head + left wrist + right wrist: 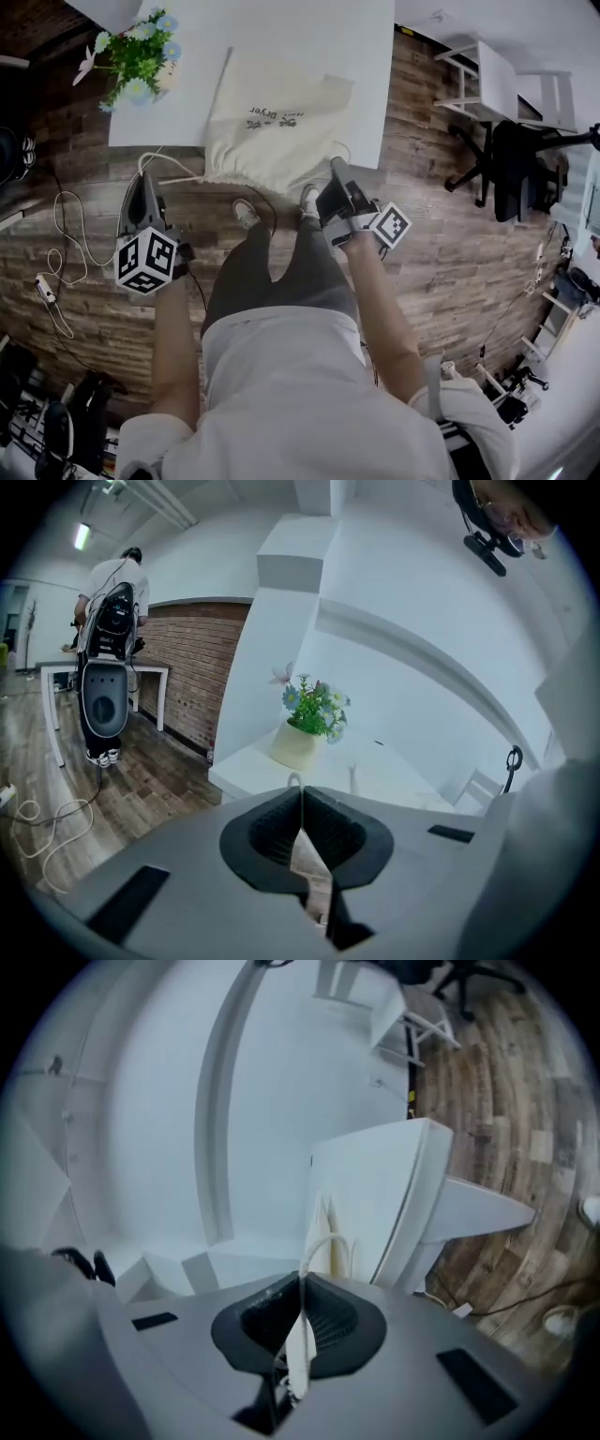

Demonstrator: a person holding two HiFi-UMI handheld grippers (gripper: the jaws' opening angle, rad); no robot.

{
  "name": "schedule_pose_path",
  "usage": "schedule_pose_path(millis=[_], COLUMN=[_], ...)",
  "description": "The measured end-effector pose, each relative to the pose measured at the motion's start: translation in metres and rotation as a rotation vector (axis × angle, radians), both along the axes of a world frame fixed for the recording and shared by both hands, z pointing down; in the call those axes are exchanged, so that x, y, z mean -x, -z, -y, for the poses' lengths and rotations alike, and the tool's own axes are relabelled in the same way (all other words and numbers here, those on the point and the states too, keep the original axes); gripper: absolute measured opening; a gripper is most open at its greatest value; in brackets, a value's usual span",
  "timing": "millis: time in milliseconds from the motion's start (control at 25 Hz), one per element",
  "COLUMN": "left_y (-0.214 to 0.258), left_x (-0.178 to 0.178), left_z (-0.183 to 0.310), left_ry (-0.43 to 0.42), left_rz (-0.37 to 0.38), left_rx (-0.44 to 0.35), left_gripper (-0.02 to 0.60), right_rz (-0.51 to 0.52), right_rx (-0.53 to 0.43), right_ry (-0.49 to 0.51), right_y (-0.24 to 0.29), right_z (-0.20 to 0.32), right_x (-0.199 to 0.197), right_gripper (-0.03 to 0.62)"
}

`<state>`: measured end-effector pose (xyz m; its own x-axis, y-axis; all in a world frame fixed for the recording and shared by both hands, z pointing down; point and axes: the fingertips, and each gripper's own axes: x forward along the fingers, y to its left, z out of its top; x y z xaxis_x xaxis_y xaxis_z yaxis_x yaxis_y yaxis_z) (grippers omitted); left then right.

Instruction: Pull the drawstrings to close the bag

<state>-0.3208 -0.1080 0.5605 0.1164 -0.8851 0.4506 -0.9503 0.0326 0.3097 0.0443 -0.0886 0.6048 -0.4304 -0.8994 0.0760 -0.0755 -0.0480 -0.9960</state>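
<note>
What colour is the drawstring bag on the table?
The bag is cream, with a small dark print. It shows best in the head view.

"Dryer" on the bag [281, 127]

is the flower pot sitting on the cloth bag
No, the potted blue-and-white flowers stand well apart from the cream cloth drawstring bag.

Cream bag [277, 127]: matt, creased cloth. Worktop [366, 56] under it: smooth matt white. Floor [450, 253] beside the worktop: grained wood planks. Left gripper [302, 797]: matt grey plastic, jaws lined with ribbed black pads
</note>
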Motion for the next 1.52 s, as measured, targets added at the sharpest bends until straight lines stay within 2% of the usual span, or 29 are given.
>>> schedule_pose_path(millis=[80,160,240,320,400,440,520,680,760,920,1040,1160,1240,1320,1400,1520], left_y=[0.003,0.005,0.005,0.004,0.007,0.009,0.015,0.032,0.057,0.140,0.197,0.226,0.231,0.236,0.243,0.247], left_x=[0.000,0.001,0.001,-0.001,-0.006,-0.009,-0.013,-0.008,-0.008,-0.016,-0.015,0.003,0.010,0.013,0.014,0.021], left_z=[0.002,0.002,0.001,-0.001,-0.001,-0.001,-0.001,0.001,0.004,0.021,0.029,0.032,0.034,0.034,0.034,0.033], left_ry=[0.001,-0.001,0.008,0.009,-0.006,-0.015,-0.013,0.067,0.075,0.033,0.043,0.079,0.096,0.112,0.120,0.179], left_rz=[-0.015,-0.002,0.022,0.060,0.102,0.114,0.083,-0.130,-0.195,-0.201,-0.253,-0.314,-0.326,-0.368,-0.456,-0.642], left_rx=[-0.007,-0.009,-0.001,0.012,0.016,0.015,0.011,-0.015,-0.068,-0.267,-0.388,-0.439,-0.454,-0.476,-0.502,-0.531], left_gripper=[0.021,0.021,0.021,0.021,0.021,0.021,0.020,0.018,0.018,0.017,0.017,0.014,0.014,0.014,0.014,0.014], right_rz=[0.041,-0.057,-0.294,-0.596,-0.856,-0.944,-1.027,-1.082,-1.078,-1.104,-1.103,-1.088,-1.109,-1.098,-1.079,-1.042], right_rx=[0.033,0.067,0.123,0.171,0.179,0.175,0.161,0.099,0.034,-0.142,-0.201,-0.212,-0.249,-0.273,-0.270,-0.248], right_ry=[-0.077,-0.085,-0.029,0.068,0.131,0.138,0.117,0.053,-0.008,-0.126,-0.211,-0.274,-0.269,-0.269,-0.272,-0.278], right_y=[-0.007,-0.012,-0.015,-0.018,-0.015,-0.010,0.002,0.039,0.072,0.156,0.201,0.228,0.246,0.258,0.260,0.254], right_z=[-0.002,-0.004,-0.004,-0.004,0.000,0.002,0.007,0.019,0.028,0.054,0.070,0.073,0.076,0.080,0.080,0.079], right_x=[-0.014,-0.021,-0.025,-0.029,-0.038,-0.045,-0.058,-0.072,-0.078,-0.091,-0.107,-0.130,-0.131,-0.133,-0.138,-0.143], right_gripper=[0.042,0.041,0.041,0.041,0.041,0.041,0.041,0.041,0.040,0.040,0.040,0.040,0.038,0.038,0.038,0.038])
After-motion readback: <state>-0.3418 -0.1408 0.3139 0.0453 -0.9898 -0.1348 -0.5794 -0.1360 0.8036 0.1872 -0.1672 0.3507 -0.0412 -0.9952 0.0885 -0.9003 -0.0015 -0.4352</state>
